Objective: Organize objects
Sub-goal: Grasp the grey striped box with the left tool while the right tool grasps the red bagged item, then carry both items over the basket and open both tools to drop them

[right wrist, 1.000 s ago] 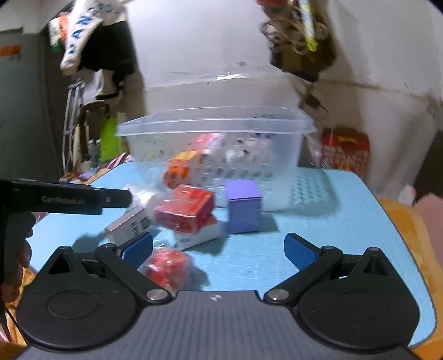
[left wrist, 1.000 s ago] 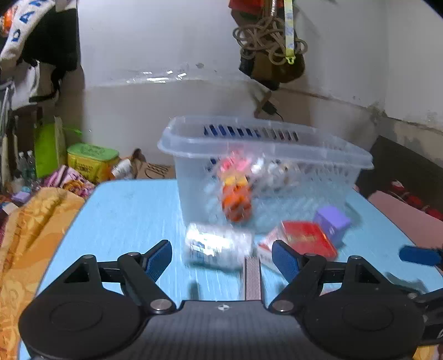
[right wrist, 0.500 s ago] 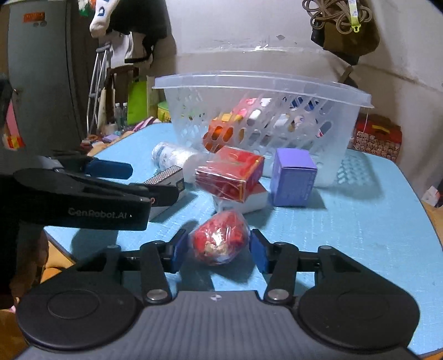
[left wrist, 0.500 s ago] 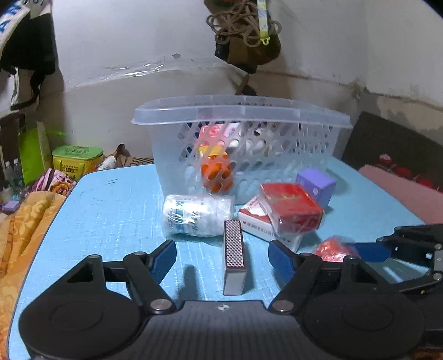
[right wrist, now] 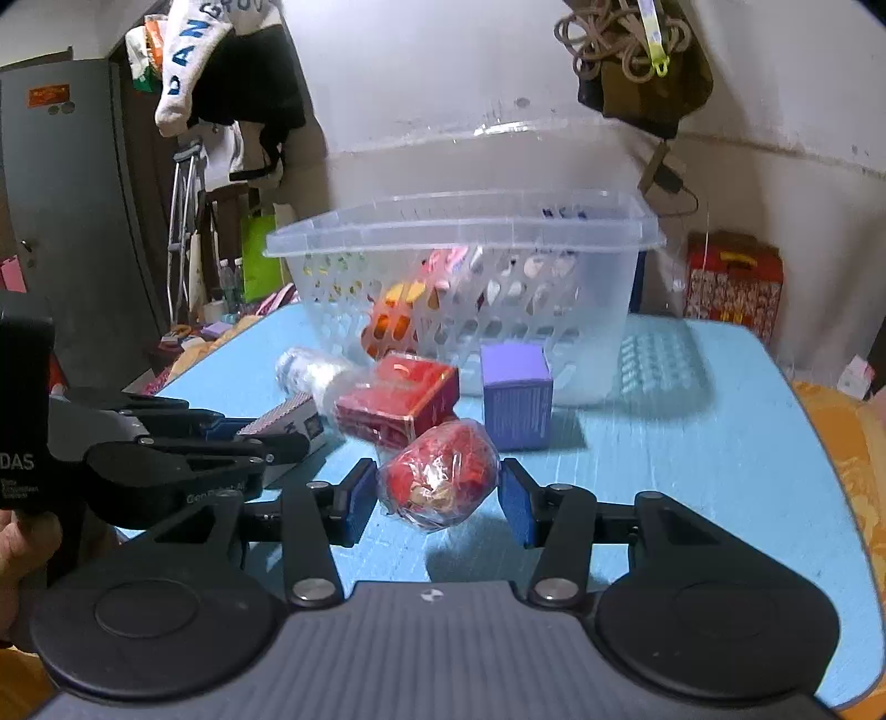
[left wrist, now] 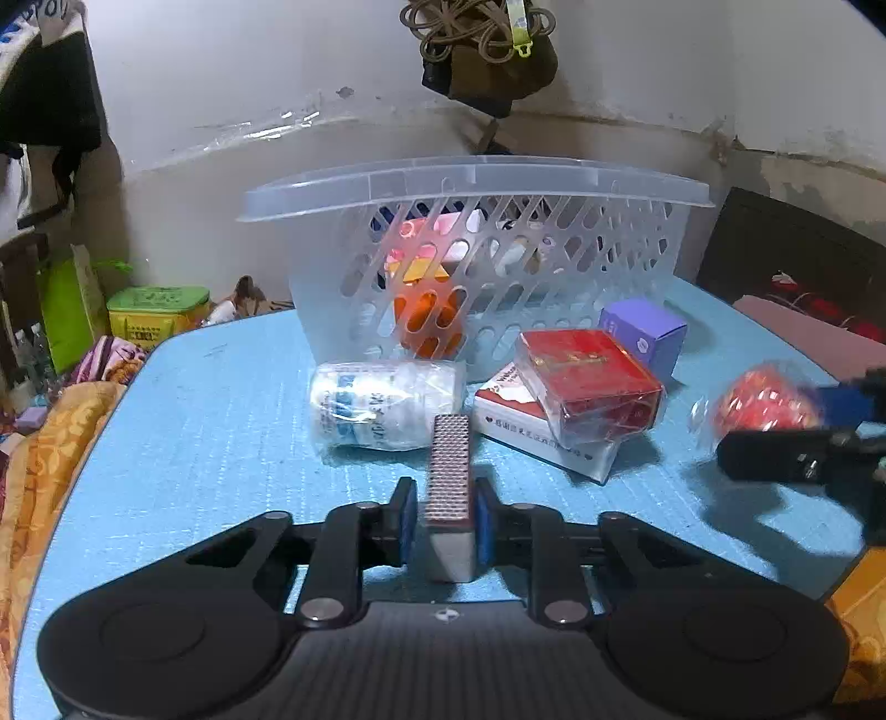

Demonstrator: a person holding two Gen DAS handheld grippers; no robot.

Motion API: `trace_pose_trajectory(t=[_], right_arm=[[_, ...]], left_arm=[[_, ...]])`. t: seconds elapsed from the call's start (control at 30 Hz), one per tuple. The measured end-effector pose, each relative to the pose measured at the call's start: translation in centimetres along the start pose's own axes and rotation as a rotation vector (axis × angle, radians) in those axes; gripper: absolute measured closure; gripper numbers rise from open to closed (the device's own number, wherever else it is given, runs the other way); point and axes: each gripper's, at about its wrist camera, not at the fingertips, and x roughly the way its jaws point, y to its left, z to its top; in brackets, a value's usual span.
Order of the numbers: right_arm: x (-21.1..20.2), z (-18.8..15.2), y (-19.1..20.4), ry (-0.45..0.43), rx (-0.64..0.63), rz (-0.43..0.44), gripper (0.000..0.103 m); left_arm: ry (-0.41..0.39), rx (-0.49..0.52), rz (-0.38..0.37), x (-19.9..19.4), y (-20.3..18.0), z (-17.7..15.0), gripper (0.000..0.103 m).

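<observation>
Two grips: matchbox (left wrist: pixel 449 487) is clamped in the left gripper (left wrist: pixel 443 526); red wrapped ball (right wrist: pixel 440 476) is pinched in the right gripper (right wrist: pixel 437 498).
Position: both are held at the table (left wrist: pixel 221 443) front, near the basket (left wrist: pixel 476 183).
Technique: each should be lifted above the rim before release.

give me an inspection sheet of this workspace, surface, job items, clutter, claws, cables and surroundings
Surface: blue table, textured mat.
Job's things: matchbox; wrapped red ball; wrapped bottle lying down; red box stacked on white box; purple box; basket partly filled.
Clutter: nothing seen beyond those.
Claws: left claw shut on matchbox; right claw around the ball, right pad apart.
Cables: wall plug lead.
Surroundings: hanging rope bundle, green tin, orange blanket.
</observation>
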Motion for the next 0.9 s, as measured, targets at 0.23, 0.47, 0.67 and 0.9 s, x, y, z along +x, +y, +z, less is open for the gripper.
trace_pose_trajectory(t=[0.23,0.47,0.67,0.9], right_arm=[[-0.5,0.5,-0.5,-0.019,0.013,0.019,0.051],[-0.9,1.0,-1.5,-0.046,0.035,0.014,0.051],[-0.7,1.0,-1.8,-0.045,0.039,0.012,0.051],[-0.9,1.1,-2.0,-0.055,0.041,0.013,0.051]], left_arm=[[-0.071,-0.001,-0.012,-1.9,0.2,0.7,0.084],[-0.093,0.005,0.004,-2.4,0.2,0.9,0.084],[-0.104,0.006,0.001,-2.8,0.3,1.1,0.084],[-0.125,0.006,0.004,-3.3,0.3,1.2,0.084]])
